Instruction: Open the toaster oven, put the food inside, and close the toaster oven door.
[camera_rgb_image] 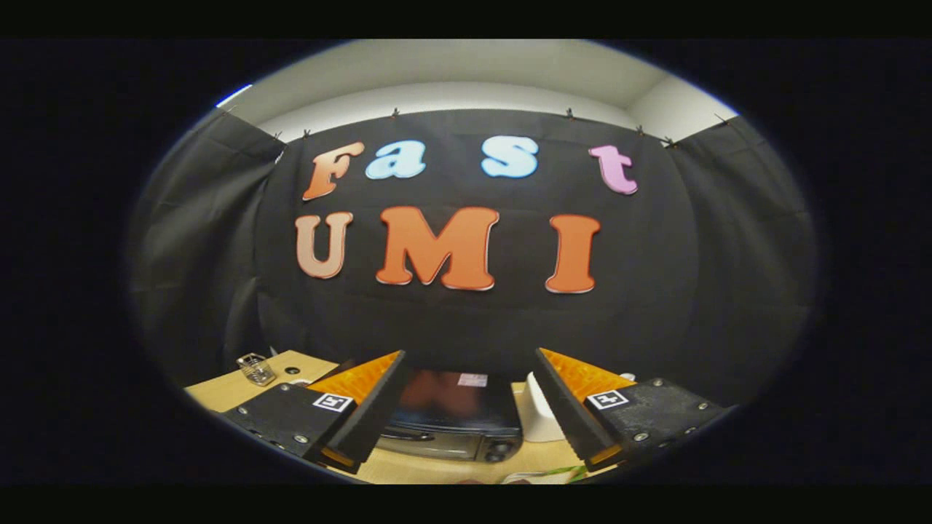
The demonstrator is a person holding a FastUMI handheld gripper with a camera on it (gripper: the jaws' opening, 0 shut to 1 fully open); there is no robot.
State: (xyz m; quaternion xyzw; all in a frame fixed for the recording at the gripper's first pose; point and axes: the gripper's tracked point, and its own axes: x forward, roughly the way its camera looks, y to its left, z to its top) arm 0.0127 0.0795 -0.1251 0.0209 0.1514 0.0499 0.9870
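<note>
A black toaster oven [455, 418] stands on the wooden table [226, 389], below and between my fingers, with its door shut and a handle along the front. My gripper [470, 360] is held high above it, open, with nothing between its fingers. At the near edge of the table a bit of a plate with something green [557, 474] peeks in; I cannot tell what food it is.
A white object [539, 411] stands right of the oven, beside my right finger. A small wire basket [255, 369] sits on the table's far left. The black cloth wall rises behind the table.
</note>
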